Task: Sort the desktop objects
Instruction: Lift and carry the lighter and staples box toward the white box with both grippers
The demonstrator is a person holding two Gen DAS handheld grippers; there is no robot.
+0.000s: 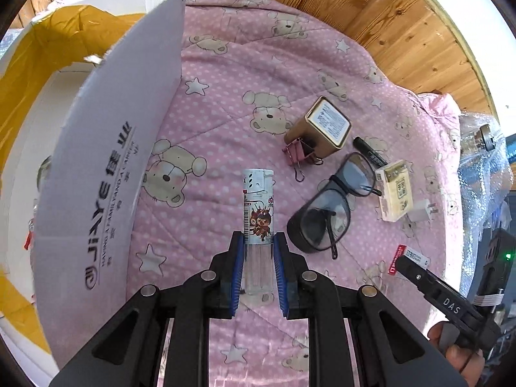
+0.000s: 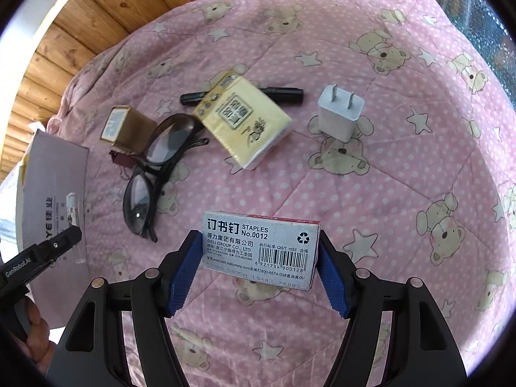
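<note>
Staples box (image 2: 260, 249) sits clamped between the blue pads of our right gripper (image 2: 259, 259), held above the pink bear-print quilt (image 2: 403, 167), label side facing the camera. Our left gripper (image 1: 258, 258) pinches a white printed tube (image 1: 259, 208) by its clear lower end, the tube pointing away from us, over the quilt just right of the grey flap of an open cardboard box (image 1: 106, 174). On the quilt we note, clustered together: black glasses (image 2: 161, 167), yellow tissue pack (image 2: 245, 125) lying across a black marker (image 2: 287, 92), gold tin (image 1: 322, 127) touching a pink binder clip (image 1: 298, 156). White charger plug (image 2: 340, 113) lies apart, right of the tissue pack.
</note>
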